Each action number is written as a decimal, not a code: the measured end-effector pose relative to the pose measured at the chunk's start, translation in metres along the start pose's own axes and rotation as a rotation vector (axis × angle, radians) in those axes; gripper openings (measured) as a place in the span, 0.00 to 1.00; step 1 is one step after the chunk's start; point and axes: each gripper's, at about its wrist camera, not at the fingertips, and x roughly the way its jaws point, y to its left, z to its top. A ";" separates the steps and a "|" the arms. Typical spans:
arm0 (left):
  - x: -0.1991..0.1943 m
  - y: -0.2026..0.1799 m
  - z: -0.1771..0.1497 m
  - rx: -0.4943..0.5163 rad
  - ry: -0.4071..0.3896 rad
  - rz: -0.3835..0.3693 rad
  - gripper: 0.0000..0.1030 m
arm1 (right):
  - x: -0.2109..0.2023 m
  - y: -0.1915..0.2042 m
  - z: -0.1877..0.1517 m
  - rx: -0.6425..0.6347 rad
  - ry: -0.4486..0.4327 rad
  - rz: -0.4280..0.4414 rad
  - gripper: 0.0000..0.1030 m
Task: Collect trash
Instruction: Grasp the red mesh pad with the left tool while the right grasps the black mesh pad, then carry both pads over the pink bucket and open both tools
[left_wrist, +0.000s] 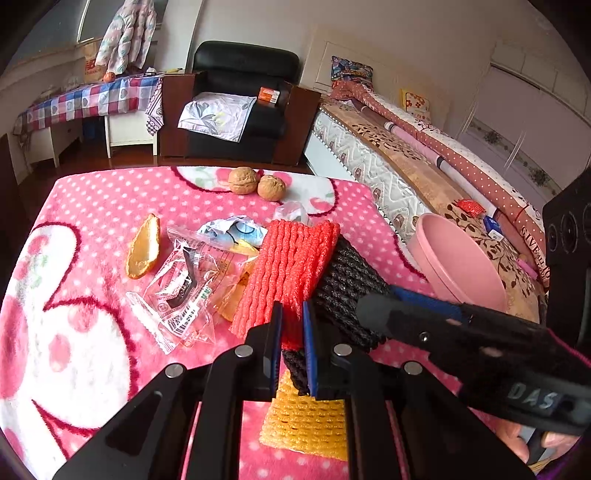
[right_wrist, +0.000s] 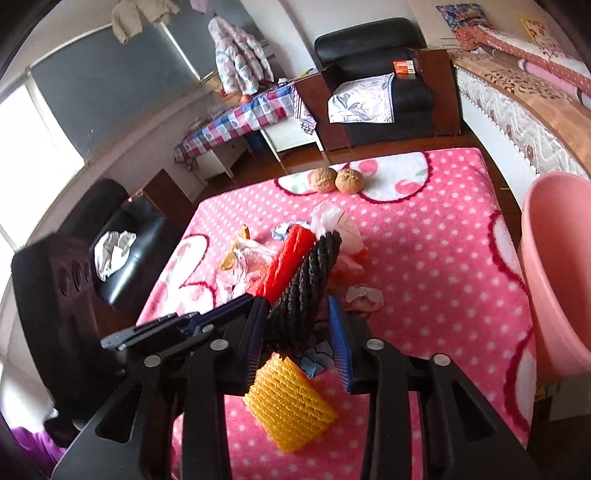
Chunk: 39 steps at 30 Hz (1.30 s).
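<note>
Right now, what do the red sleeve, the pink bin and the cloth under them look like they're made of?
Red sleeve: probably foam netting, matte, with ribbed puffy strands. Pink bin: likely plastic, smooth with a slight sheen. Cloth: seemingly plush fleece, its fuzzy pile visible.

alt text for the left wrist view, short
The left hand-held gripper pinches a red foam net on a pink dotted blanket, with a black foam net beside it and a yellow one below. Clear wrappers, a peel, two walnuts and a pink bin lie around.
</note>
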 end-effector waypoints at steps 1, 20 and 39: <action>-0.001 0.001 0.000 -0.004 -0.001 0.000 0.10 | 0.000 0.001 -0.001 -0.006 -0.005 -0.003 0.19; -0.043 -0.026 0.027 0.005 -0.106 -0.020 0.09 | -0.074 -0.032 0.003 0.039 -0.227 -0.054 0.13; -0.006 -0.125 0.044 0.126 -0.064 -0.145 0.09 | -0.134 -0.118 -0.014 0.125 -0.365 -0.336 0.13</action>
